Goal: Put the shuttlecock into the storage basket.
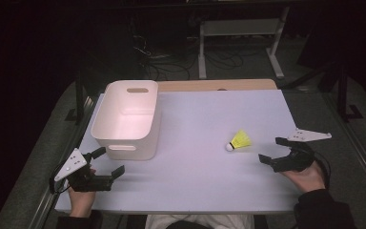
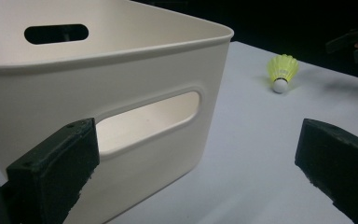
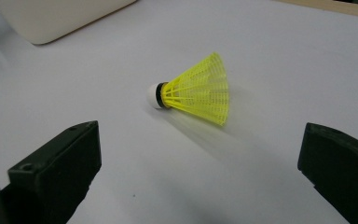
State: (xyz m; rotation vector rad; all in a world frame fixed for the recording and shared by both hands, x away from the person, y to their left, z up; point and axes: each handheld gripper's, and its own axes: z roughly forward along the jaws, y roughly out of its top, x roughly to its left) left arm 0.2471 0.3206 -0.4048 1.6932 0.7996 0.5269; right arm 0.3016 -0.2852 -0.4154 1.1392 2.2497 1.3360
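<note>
A yellow shuttlecock (image 1: 238,141) with a white cork lies on its side on the white table (image 1: 205,119), right of centre. My right gripper (image 1: 272,149) stands open just right of it, a short gap away; in the right gripper view the shuttlecock (image 3: 197,90) lies ahead of the wide-apart jaws, untouched. A white plastic bin (image 1: 126,118) with handle slots stands at the left. My left gripper (image 1: 109,162) is open near the bin's front left corner. In the left gripper view the bin wall (image 2: 121,93) is close ahead and the shuttlecock (image 2: 282,71) lies farther off.
A strip of wooden tabletop (image 1: 219,85) shows beyond the white sheet. Behind it, a white table frame (image 1: 238,43) and cables sit on the dark floor. A black post (image 1: 78,90) stands at the table's left edge.
</note>
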